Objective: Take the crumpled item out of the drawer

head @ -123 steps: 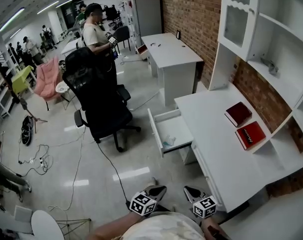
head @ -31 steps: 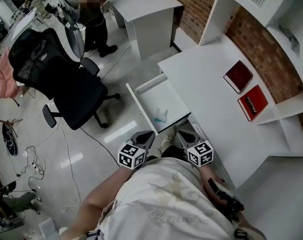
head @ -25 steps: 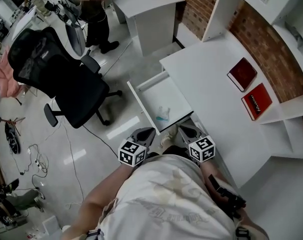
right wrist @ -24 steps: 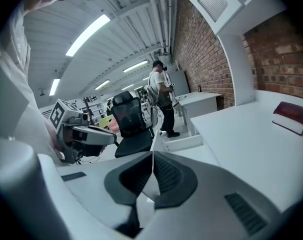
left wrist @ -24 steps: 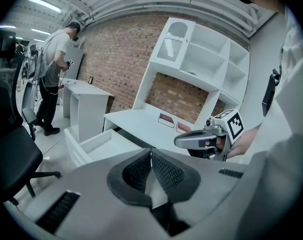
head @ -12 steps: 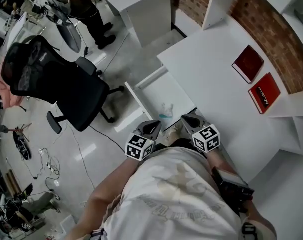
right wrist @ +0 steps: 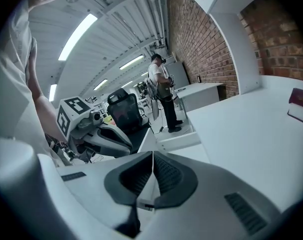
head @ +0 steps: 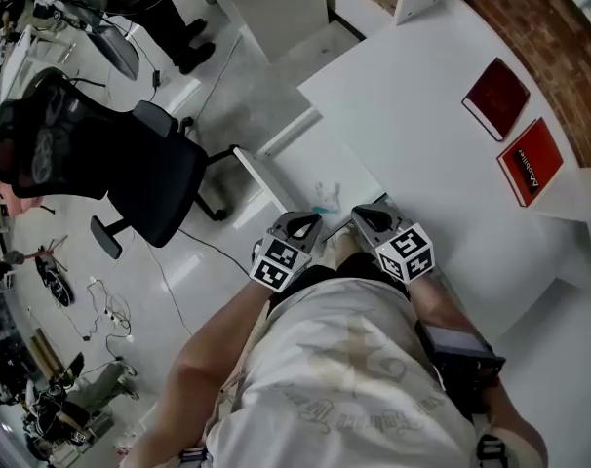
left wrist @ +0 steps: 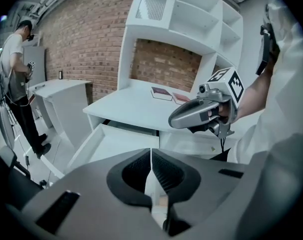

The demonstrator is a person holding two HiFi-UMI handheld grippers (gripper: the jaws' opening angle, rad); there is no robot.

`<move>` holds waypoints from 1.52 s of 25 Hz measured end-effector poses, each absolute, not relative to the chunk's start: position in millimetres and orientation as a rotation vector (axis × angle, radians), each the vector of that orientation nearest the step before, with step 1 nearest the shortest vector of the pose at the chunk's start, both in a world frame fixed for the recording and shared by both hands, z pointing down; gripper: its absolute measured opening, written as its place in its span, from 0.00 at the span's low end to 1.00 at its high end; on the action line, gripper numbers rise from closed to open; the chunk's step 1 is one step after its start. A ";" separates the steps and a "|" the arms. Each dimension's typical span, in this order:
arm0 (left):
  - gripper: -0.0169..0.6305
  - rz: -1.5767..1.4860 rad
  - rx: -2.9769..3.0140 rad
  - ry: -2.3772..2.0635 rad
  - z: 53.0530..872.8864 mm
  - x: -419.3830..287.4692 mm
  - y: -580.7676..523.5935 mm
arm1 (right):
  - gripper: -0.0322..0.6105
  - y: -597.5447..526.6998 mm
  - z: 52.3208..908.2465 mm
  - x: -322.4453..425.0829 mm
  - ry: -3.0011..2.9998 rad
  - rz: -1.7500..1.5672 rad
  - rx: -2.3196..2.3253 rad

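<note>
Grey left gripper, right gripper: closed, empty, poised 6 o'clock of open white drawer for reaching pale crumpled item.

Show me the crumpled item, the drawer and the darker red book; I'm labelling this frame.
crumpled item (head: 324, 197): head view, its pale crinkled middle.
drawer (head: 256, 176): head view, its white side wall.
darker red book (head: 496, 97): head view, centre of its cover.

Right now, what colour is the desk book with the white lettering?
The book is bright red, clearest in the head view.
</note>
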State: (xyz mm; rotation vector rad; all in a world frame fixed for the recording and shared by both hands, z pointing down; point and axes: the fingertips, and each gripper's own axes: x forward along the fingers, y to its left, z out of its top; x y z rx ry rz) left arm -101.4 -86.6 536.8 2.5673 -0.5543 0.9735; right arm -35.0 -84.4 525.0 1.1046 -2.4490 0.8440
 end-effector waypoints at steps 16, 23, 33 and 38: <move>0.06 1.445 2.720 -0.083 586.1 -81.3 -98.8 | 0.09 -95.4 553.3 -38.0 -2.459 0.911 1.085; 0.07 1.609 2.735 0.169 605.9 -75.8 -94.6 | 0.09 -98.0 554.8 -30.3 -2.432 0.939 1.131; 0.15 1.777 2.692 0.384 636.8 -78.5 -87.7 | 0.09 -91.2 562.0 -34.5 -2.417 0.961 1.123; 0.21 1.890 2.667 0.495 664.9 -81.0 -88.6 | 0.09 -87.5 574.8 -33.5 -2.410 0.984 1.137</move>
